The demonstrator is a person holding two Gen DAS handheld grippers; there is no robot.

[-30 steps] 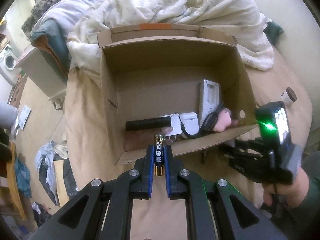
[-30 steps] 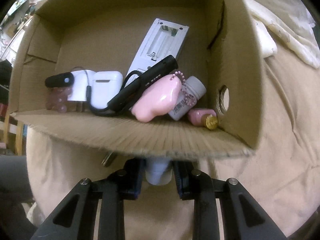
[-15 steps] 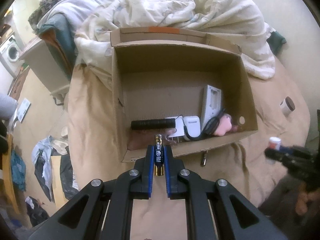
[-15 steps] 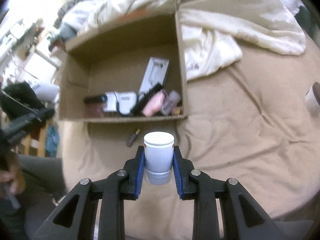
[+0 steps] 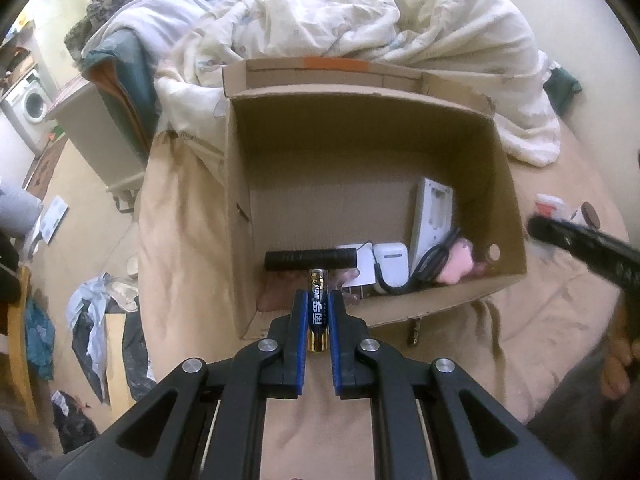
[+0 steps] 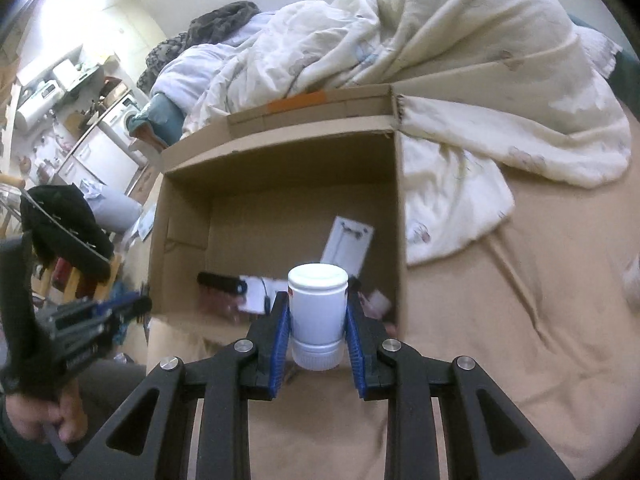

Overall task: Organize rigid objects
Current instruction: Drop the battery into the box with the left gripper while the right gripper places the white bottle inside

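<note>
Batteries first: we hold one battery (image 5: 319, 312) pinched between the blue pads of our left tool (image 5: 319, 320), just in front of the cardboard box (image 5: 506, 184) and pointing toward its near wall. Its dark blue wrap carries white Chinese characters and gold ends; we cannot read the smaller print. Our right tool (image 6: 317, 320) is clamped on a white bottle (image 6: 317, 312) with a ribbed cap, held upright at the box's near edge; a sliver of red label shows at its left side, too small to read. Inside the box, against its near wall, lie a black flashlight (image 5: 310, 260), a white earbud case (image 5: 391, 263), a white remote (image 5: 434, 216) with its battery bay open, and a pink toy (image 5: 456, 266). The box sits on the bed (image 5: 180, 240), with a cream quilt (image 5: 360, 12) behind it.
</note>
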